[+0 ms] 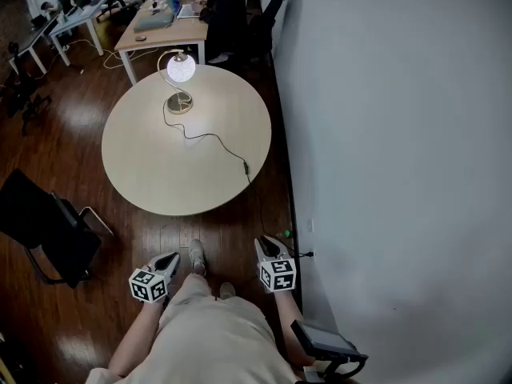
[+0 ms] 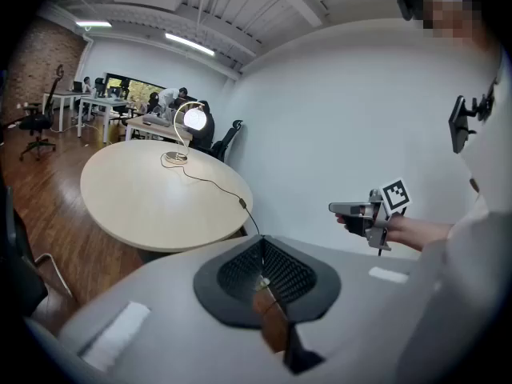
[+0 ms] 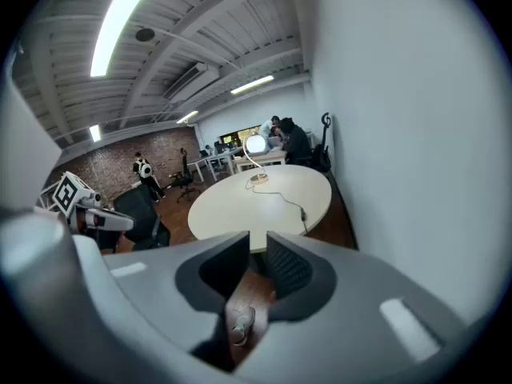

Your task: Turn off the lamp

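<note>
Fingers sit pressed together on my left gripper, slightly apart and empty on my right gripper. The lamp stands far across the table. What looks like its cord switch lies nearer my right.

This is an open-plan office. Rows of desks carry laptops, with people seated at them and black swivel chairs standing about. A large round worktop sits beside a plain white wall. The floor is dark wood, 1 far wall is brick, and long tube lights hang under exposed ceiling beams.
</note>
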